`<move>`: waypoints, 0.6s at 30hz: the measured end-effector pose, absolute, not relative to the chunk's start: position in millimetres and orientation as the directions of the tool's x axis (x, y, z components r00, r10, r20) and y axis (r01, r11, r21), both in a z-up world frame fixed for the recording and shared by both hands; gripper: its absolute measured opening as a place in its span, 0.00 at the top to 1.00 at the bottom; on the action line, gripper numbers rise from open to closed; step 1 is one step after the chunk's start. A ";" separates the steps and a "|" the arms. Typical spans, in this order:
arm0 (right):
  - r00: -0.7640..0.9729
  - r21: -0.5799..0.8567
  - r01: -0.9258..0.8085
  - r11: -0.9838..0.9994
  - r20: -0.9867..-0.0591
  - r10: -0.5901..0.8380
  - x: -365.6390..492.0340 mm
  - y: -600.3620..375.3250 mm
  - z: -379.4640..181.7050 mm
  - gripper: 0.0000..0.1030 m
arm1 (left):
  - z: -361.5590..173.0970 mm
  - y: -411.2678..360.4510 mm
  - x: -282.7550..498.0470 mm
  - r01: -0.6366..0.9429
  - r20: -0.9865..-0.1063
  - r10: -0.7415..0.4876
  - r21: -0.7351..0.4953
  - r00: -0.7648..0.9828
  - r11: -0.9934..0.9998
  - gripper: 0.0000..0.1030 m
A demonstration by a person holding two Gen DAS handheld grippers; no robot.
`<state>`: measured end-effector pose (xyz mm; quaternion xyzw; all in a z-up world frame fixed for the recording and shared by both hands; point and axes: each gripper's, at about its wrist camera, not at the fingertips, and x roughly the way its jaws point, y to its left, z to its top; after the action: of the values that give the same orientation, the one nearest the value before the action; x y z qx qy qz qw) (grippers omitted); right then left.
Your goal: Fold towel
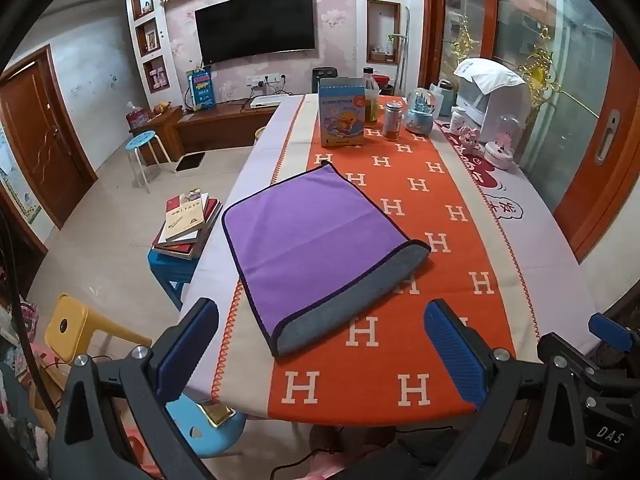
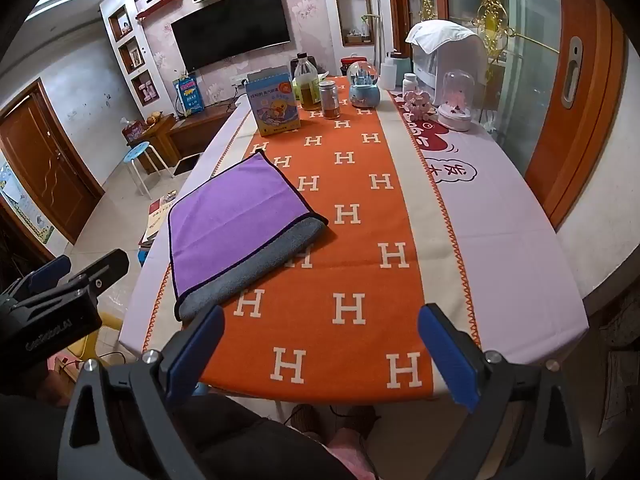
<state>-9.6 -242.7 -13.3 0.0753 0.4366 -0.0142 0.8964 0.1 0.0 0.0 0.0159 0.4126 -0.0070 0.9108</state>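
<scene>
A purple towel with a dark hem lies folded once on the orange H-patterned table runner, its grey underside showing along the near right edge. It also shows in the right wrist view. My left gripper is open and empty, held above the table's near edge, just short of the towel's near corner. My right gripper is open and empty above the near edge, to the right of the towel. The left gripper's body shows at the left of the right wrist view.
At the table's far end stand a blue duck box, a bottle, a jar, a snow globe, a white appliance and small ornaments. A stack of books sits on a blue stool left of the table.
</scene>
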 end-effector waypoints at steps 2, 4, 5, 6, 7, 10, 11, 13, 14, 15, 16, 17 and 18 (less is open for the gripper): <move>0.619 0.121 0.092 0.988 -0.785 0.038 -9.5 -242.4 -13.0 0.05 | 0.2 -0.1 -0.1 0.024 -0.749 0.006 0.030 0.662 0.999 0.01; 0.619 0.120 0.093 0.988 -0.784 0.037 -9.4 -241.6 -12.6 0.05 | -0.1 -0.4 0.2 0.027 -0.749 0.004 0.030 0.663 0.999 0.01; 0.619 0.129 0.090 0.988 -0.784 0.046 -9.6 -242.8 -13.3 0.05 | -0.4 -0.9 0.6 0.029 -0.750 0.002 0.029 0.661 0.999 0.01; 0.620 0.129 0.090 0.988 -0.784 0.046 -9.6 -242.8 -13.3 0.05 | -1.0 -1.4 1.2 0.030 -0.752 0.002 0.029 0.660 0.999 0.01; 0.620 0.129 0.090 0.988 -0.784 0.046 -9.6 -242.8 -13.3 0.05 | -0.6 -1.2 0.6 0.028 -0.748 0.003 0.029 0.664 0.999 0.01; 0.619 0.128 0.092 0.987 -0.784 0.044 -9.0 -242.8 -13.1 0.05 | -1.0 -2.1 0.7 0.028 -0.746 0.005 0.032 0.666 0.999 0.01; 0.619 0.128 0.093 0.987 -0.784 0.043 -8.7 -242.8 -13.0 0.05 | -1.1 -2.2 0.7 0.029 -0.746 0.004 0.031 0.666 0.999 0.01; 0.619 0.129 0.094 0.987 -0.784 0.043 -8.0 -242.6 -12.9 0.05 | -0.7 -1.5 0.5 0.030 -0.746 0.002 0.030 0.666 0.999 0.01; 0.619 0.129 0.094 0.987 -0.784 0.043 -7.8 -242.2 -12.8 0.05 | -0.7 -1.5 0.5 0.031 -0.745 0.001 0.029 0.667 0.999 0.01; 0.619 0.129 0.094 0.987 -0.784 0.043 -7.5 -241.8 -12.7 0.05 | -0.7 -1.6 0.5 0.031 -0.746 0.001 0.029 0.666 0.999 0.01; 0.619 0.131 0.091 0.987 -0.784 0.046 -7.1 -242.5 -12.4 0.05 | -0.6 -1.4 0.4 0.031 -0.745 0.001 0.029 0.667 0.999 0.01; 0.619 0.131 0.092 0.987 -0.784 0.046 -6.7 -242.6 -12.4 0.05 | -0.9 -1.8 0.6 0.032 -0.746 0.000 0.029 0.666 0.999 0.01; 0.618 0.131 0.092 0.987 -0.784 0.046 -6.3 -242.6 -12.3 0.05 | -0.9 -1.8 0.6 0.032 -0.745 -0.001 0.028 0.667 0.999 0.01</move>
<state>-6.3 -242.6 -12.3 0.0793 0.4366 -0.0127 0.8961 0.6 -1.8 -0.9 0.0194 0.4082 -0.0090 0.9126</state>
